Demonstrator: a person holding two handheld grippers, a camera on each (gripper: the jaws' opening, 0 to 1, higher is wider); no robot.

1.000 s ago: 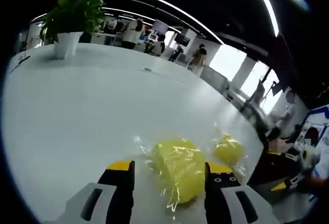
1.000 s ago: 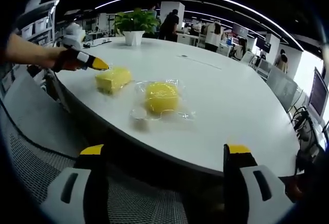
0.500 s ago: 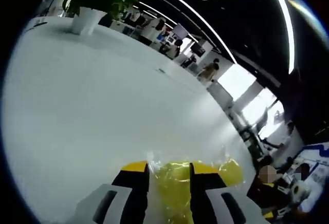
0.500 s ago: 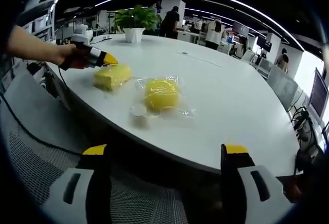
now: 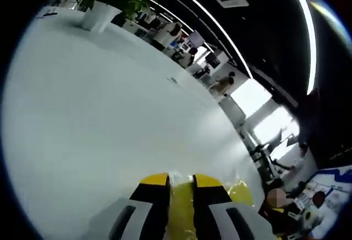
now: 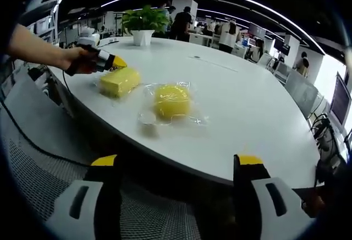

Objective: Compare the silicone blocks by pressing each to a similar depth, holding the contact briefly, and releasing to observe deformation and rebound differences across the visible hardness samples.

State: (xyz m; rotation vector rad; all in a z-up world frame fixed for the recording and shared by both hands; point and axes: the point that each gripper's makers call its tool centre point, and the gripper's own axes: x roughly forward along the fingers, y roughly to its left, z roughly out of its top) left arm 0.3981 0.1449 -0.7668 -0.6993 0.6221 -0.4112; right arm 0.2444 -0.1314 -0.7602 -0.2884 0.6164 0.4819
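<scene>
At lower centre of the left gripper view, we pinch the first yellow block with our left tool, testing its give; the second block waits mid-desk, our right tool spread.

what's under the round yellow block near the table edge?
The round yellow block lies in a clear plastic bag on the white table. The bag's underside and the table beneath are covered.

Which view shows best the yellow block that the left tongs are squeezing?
The right gripper view: it shows the whole yellow block on the white table, with the left tongs at its far end. The left gripper view is too close, showing a yellow strip between nearly closed jaws.
</scene>
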